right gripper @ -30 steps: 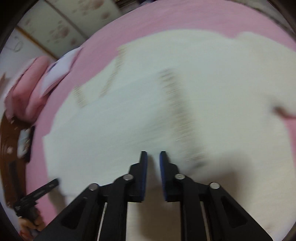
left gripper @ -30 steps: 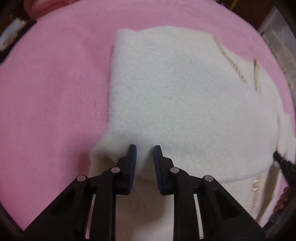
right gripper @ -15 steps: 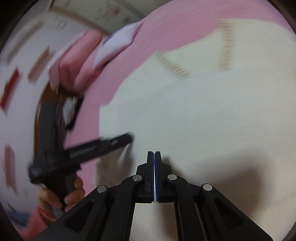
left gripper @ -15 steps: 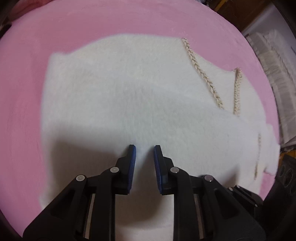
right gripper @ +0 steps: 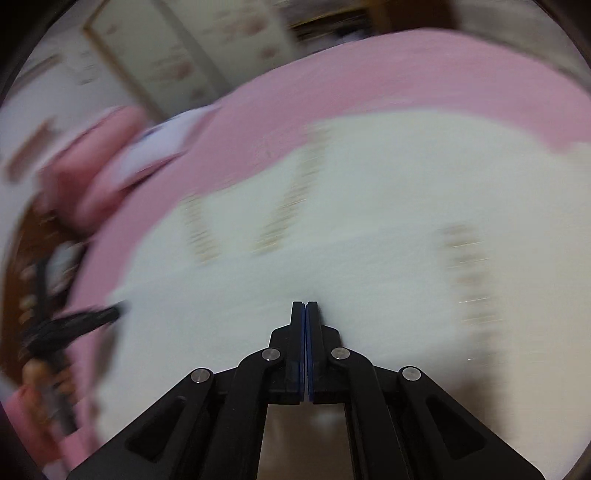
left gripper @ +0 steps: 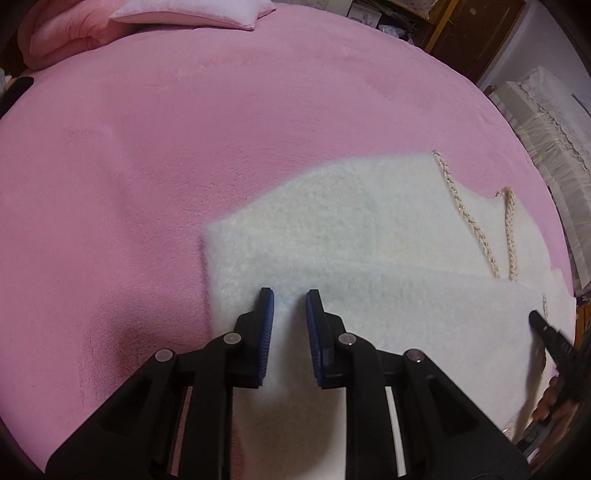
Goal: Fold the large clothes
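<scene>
Your left claw (left gripper: 289, 295): jaws slightly apart, empty, above folded edge of white fleece garment (left gripper: 369, 229). Right claw (right gripper: 304, 303): pressed together, nothing held. Garment lies flat on pink bed (left gripper: 184, 147), part-folded. Next: pinch an edge, carry fold across.

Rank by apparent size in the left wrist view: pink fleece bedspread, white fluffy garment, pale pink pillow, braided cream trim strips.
1. Pink fleece bedspread, fills most of the view.
2. White fluffy garment.
3. Pale pink pillow, though it lies far from the camera and is cut off by the frame's top, so its rank is unsure.
4. Braided cream trim strips, thin.
</scene>
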The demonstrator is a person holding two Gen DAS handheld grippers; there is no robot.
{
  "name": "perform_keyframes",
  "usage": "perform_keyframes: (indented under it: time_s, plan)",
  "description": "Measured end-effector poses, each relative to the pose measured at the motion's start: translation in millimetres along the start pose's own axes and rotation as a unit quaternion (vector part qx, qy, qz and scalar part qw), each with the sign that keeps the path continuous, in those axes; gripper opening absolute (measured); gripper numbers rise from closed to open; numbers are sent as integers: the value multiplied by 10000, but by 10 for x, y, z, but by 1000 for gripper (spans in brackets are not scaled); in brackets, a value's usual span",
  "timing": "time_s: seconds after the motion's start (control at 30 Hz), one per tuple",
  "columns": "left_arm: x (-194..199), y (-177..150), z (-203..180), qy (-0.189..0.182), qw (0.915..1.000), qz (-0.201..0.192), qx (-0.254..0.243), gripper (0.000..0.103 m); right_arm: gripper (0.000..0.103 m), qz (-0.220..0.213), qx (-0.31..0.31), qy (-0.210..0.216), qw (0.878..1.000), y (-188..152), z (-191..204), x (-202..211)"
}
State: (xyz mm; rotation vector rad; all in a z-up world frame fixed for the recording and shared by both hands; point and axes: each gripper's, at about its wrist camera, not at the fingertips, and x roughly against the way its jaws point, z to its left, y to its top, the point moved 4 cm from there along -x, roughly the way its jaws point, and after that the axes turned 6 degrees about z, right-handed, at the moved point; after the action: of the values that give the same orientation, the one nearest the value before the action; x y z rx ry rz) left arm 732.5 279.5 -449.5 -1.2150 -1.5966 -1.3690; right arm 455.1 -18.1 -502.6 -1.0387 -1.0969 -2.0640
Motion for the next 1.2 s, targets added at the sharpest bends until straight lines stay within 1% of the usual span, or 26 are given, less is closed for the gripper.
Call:
perform_keyframes:
  time_s: [0.03, 0.07, 0.1, 0.13, 0.17, 0.23, 0.27, 0.33, 0.37, 0.4, 0.43, 0.47, 0.5, 0.57, 0.6, 0.63, 0.73, 0.8, 0.83, 0.87, 0.97, 1.0, 1.03, 1.1, 1.13, 1.2]
  plan:
    - [10, -25, 0, 106, 9999, -51, -111, 17, 0, -55, -460, 104, 9989, 29, -187, 46]
    - [37, -97, 10, 213, 9995, -88, -202, 17, 0, -112, -694, 169, 9974, 62, -266, 66]
    - [105, -151, 76, 350, 9989, -108, -288, 17, 0, -164, -846, 196, 9961, 79, -346, 105]
    - [53, -186, 37, 503, 9981, -117, -344, 17, 0, -149, -931, 153, 9954, 100, -370, 123]
    - [-180, -92, -226, 614, 9974, -122, -358, 17, 0, -117, -1000, 27, 9949, 80, -404, 198]
    - [-16, -209, -368, 931, 9952, -146, -274, 17, 0, -91, -1133, -319, 9930, 28, -337, 301]
    - [-48, -240, -448, 999, 9946, -163, -221, 17, 3, -105, -1205, -365, 9920, -6, -327, 335]
    - [14, -428, -598, 1114, 9936, -209, -33, 17, 10, -65, -1468, -232, 9889, -155, -273, 426]
    - [79, -562, -642, 1147, 9932, -210, 21, 17, 11, -31, -1584, -104, 9873, -209, -253, 443]
    - [163, -733, -690, 1186, 9927, -198, 80, 17, 12, 28, -1684, 1, 9857, -393, -132, 437]
    - [210, -913, -747, 1209, 9924, -165, 135, 17, 12, 93, -1783, 58, 9839, -495, -35, 374]
    - [188, -1091, -828, 1213, 9924, -96, 194, 18, 12, 149, -1849, 81, 9826, -575, -26, 460]
    - [267, -1254, -862, 1204, 9924, -20, 245, 19, 12, 226, -1900, 128, 9814, -723, -3, 494]
    - [349, -1674, -987, 1143, 9925, 219, 383, 25, 12, 257, -1915, 222, 9809, -964, 47, 592]
    - [410, -1860, -1029, 1115, 9923, 346, 420, 29, 16, 344, -1879, 178, 9814, -1101, 65, 642]
    - [435, -1987, -1087, 1092, 9923, 407, 429, 30, 22, 472, -1832, 137, 9818, -1236, 71, 675]
    - [570, -2449, -1358, 1054, 9921, 658, 184, 31, 23, 668, -1625, 283, 9840, -1593, 82, 811]
    - [604, -2653, -1527, 1064, 9907, 852, -53, 33, 23, 791, -1442, 370, 9857, -1728, 68, 904]
    - [648, -2725, -1609, 1208, 9891, 815, -194, 39, 23, 908, -1310, 419, 9863, -1796, 48, 971]
    - [687, -2770, -1688, 1277, 9881, 800, -304, 41, 23, 1008, -1219, 441, 9864, -1852, 28, 1049]
    - [747, -2864, -1926, 1136, 9877, 1009, -361, 43, 27, 1198, -1067, 625, 9851, -1902, -126, 1282]
    - [776, -2887, -1995, 1083, 9881, 1037, -327, 43, 32, 1235, -1056, 572, 9850, -1900, -219, 1371]
    - [814, -2919, -2114, 1042, 9884, 1066, -304, 45, 41, 1249, -1081, 472, 9851, -1880, -328, 1452]
    - [859, -2939, -2287, 1068, 9872, 1138, -332, 49, 52, 1215, -1228, 368, 9843, -1889, -611, 1742]
    - [856, -2948, -2414, 1074, 9866, 1181, -343, 50, 57, 1197, -1321, 367, 9833, -1875, -770, 1835]
    - [931, -3012, -2740, 1041, 9859, 1264, -339, 50, 62, 1213, -1597, 443, 9787, -1809, -1130, 2004]
